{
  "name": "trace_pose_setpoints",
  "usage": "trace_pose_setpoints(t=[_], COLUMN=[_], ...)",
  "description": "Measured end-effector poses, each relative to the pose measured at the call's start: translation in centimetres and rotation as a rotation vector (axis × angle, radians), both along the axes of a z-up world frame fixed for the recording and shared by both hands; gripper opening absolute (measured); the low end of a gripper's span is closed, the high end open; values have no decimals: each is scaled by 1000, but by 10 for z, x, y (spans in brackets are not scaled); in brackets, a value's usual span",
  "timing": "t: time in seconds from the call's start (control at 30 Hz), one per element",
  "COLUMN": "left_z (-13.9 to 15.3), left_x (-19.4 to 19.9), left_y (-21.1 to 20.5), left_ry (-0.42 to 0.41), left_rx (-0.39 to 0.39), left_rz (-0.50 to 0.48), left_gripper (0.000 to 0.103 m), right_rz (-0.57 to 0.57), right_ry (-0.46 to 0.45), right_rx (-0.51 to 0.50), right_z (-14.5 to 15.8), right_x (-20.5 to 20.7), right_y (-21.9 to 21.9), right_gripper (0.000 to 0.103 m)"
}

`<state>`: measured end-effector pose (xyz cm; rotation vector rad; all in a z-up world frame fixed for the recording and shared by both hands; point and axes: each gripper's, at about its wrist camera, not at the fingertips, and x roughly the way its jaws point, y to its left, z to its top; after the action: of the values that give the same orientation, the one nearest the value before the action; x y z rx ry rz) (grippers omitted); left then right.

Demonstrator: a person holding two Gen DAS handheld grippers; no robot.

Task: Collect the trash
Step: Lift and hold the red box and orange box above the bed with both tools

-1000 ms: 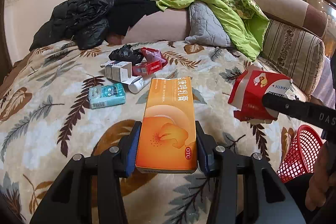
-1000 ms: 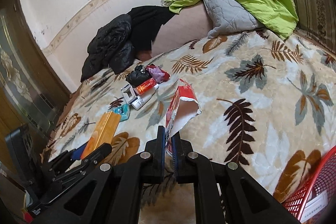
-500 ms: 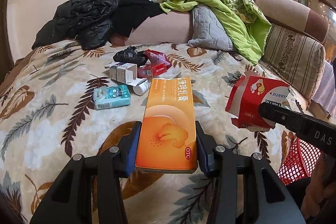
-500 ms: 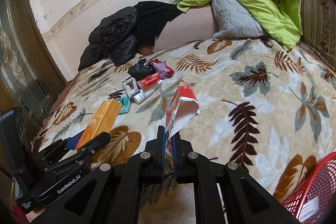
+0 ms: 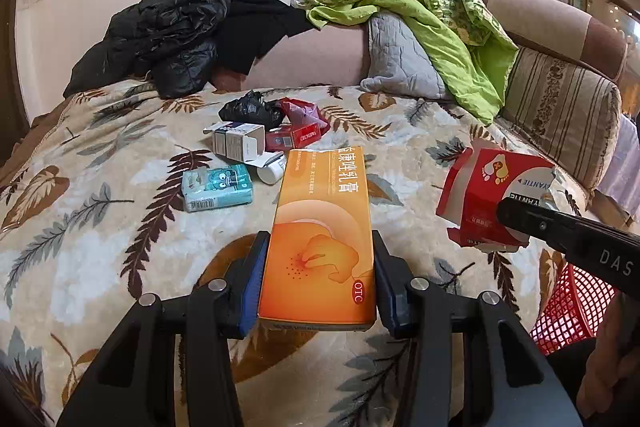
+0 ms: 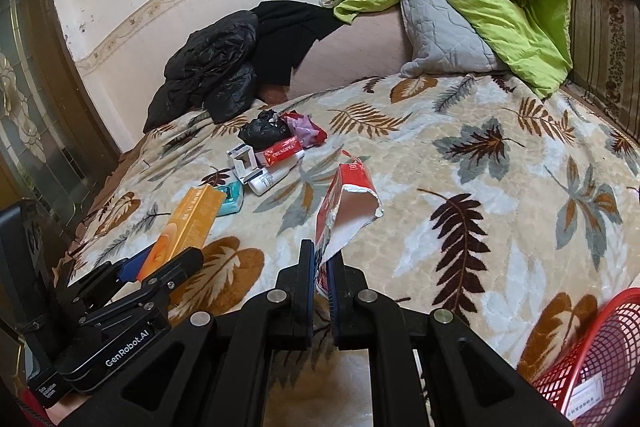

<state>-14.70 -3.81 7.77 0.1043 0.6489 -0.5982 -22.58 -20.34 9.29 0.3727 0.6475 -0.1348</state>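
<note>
Over the last second both held boxes have kept their place in the fingers while the bed behind them has slid down in both views, so more wall shows above; the hands seem to have lifted and drawn back a little.

The orange box (image 5: 320, 247) is clamped across its width by the left gripper (image 5: 318, 283), its far end sticking well out over the bed (image 5: 80, 227). The torn red box (image 6: 346, 205) hangs from the right gripper (image 6: 319, 271), whose fingers are closed on a thin flap at its lower edge only.

That flap is the weak point: the card is ripped and ragged, and a quick swing could tear it free or let the box pivot and drop onto the blanket. The orange box is held near one end, so a knock to its long free end could lever it out.

The red basket (image 6: 592, 359) sits low at the bed's near right edge, only partly in view from either camera. Both loads are headed there, I judge, and the two grippers are close together, so they could collide, or a box could miss the rim.

More trash lies near the bed's far edge: a teal pack (image 5: 218, 187), a white box (image 5: 238, 145), a bottle (image 5: 272, 169), a red pack (image 5: 292, 137) and a black bag (image 5: 250, 109).
</note>
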Motion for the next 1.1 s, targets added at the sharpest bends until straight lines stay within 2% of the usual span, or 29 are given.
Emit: trace_pose_setpoints(t=[0.23,0.6,0.87,1.0,1.1], left_z=[2,3,-4,-5,0], left_x=[-2,-5,-5,-5,-7], left_y=[0,-3,-12,-15,-18], left_ry=[-16,-14,-7,-6,14], left_rx=[5,2,29,33,5], left_rz=[-11,-30,-40,-39,-48], left_gripper=[46,46,46,46,46], right_rz=[-13,-17,-25,-8,5], right_ry=[-4,-34,-53,-63,-66], right_rx=[15,111,245,246,254], right_z=[4,4,-5,-5,-4], right_x=[-8,-32,-35,-31,-32], right_y=[-1,-17,-39,-39,-39], right_gripper=[7,7,7,7,7])
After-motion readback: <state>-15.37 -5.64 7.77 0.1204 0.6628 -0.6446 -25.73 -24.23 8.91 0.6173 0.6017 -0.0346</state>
